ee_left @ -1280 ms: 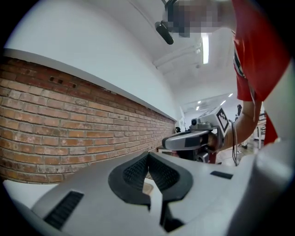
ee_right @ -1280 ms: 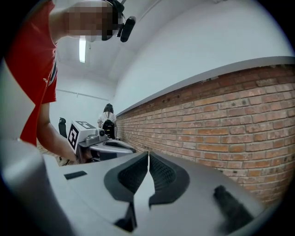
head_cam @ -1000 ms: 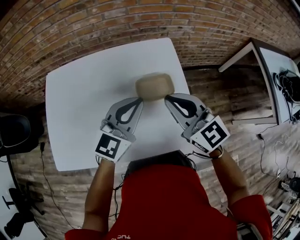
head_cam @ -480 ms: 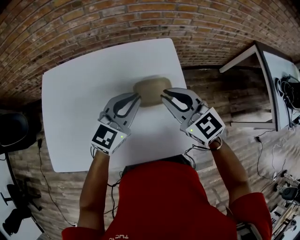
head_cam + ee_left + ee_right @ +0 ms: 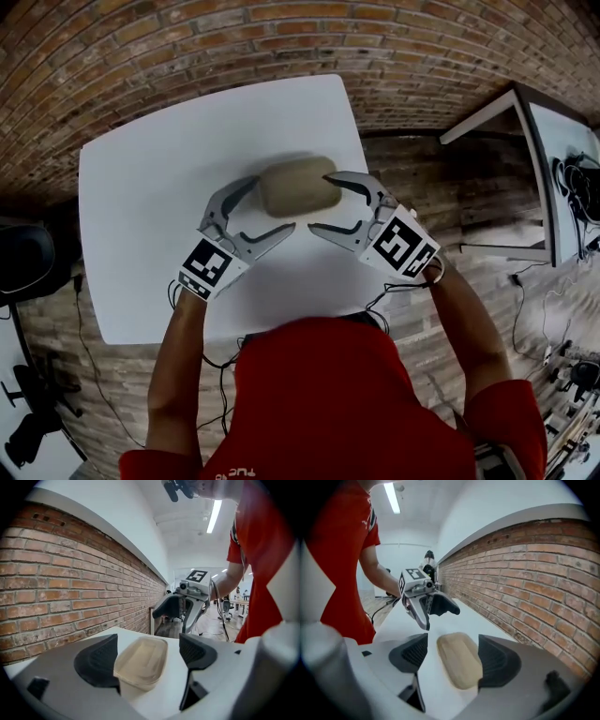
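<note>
Gaping, left hand-held gripper [image 5: 273, 202] and right hand-held gripper [image 5: 320, 202] straddle a rounded beige box [image 5: 298, 186].

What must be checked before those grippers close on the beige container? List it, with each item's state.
1. The left gripper is open: ok.
2. The right gripper is open: ok.
3. The container lies between both grippers' jaws: ok, each gripper view shows it there.
4. The container is centred between the jaws: not ok, it sits nearer one pad than the other in both gripper views.
5. The lid is pressed fully shut: cannot tell.
6. The container rests flat on the table: ok.
</note>
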### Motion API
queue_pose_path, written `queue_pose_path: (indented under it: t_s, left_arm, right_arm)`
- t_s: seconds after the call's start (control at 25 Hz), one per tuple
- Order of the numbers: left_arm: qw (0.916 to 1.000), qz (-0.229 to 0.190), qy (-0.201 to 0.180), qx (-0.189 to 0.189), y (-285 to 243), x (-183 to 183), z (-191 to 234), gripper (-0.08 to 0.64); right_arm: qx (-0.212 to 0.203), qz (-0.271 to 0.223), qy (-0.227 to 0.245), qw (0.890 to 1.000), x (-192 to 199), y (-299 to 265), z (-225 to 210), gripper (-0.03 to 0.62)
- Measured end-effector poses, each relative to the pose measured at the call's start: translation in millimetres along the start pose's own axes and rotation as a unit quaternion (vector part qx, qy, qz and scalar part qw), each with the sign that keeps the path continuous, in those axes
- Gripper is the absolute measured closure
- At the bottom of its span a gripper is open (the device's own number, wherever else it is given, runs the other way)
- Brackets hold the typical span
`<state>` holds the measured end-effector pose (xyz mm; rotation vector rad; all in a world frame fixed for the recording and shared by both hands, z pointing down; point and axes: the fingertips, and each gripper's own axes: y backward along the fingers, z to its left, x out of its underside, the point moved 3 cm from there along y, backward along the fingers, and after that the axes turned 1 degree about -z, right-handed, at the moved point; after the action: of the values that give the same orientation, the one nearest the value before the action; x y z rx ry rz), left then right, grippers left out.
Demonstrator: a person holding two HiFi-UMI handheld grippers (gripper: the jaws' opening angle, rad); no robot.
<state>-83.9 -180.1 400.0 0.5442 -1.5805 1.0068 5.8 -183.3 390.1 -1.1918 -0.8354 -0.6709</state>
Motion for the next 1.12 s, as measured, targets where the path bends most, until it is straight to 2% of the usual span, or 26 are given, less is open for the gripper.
queue_pose_path:
  t_s: [0.12, 0.28, 0.52, 0.8, 1.12]
  left_arm:
    - [0.9996, 0.019, 0.005, 0.019, -6, 11, 0, 0.13]
    - [0.9975, 0.055, 0.009, 0.043, -15, 33, 2, 0.087]
    - [0.9919, 0.118, -0.004, 0.047, -28, 60, 18, 0.038]
    - [0.9807, 0.178, -0.013, 0.08, -40, 88, 25, 0.002]
    - [0.9735, 0.203, -0.031, 0.101, -54, 95, 32, 0.0]
  right_arm:
    - [-0.006, 0.045, 0.049, 0.998, 16, -6, 1, 0.282]
    - [-0.011, 0.087, 0.09, 0.992, 33, -12, -3, 0.281]
    - [-0.025, 0.144, 0.144, 0.979, 56, -21, -6, 0.281]
    - [-0.026, 0.172, 0.17, 0.97, 73, -32, -10, 0.279]
    - [-0.027, 0.183, 0.191, 0.964, 82, -40, -10, 0.279]
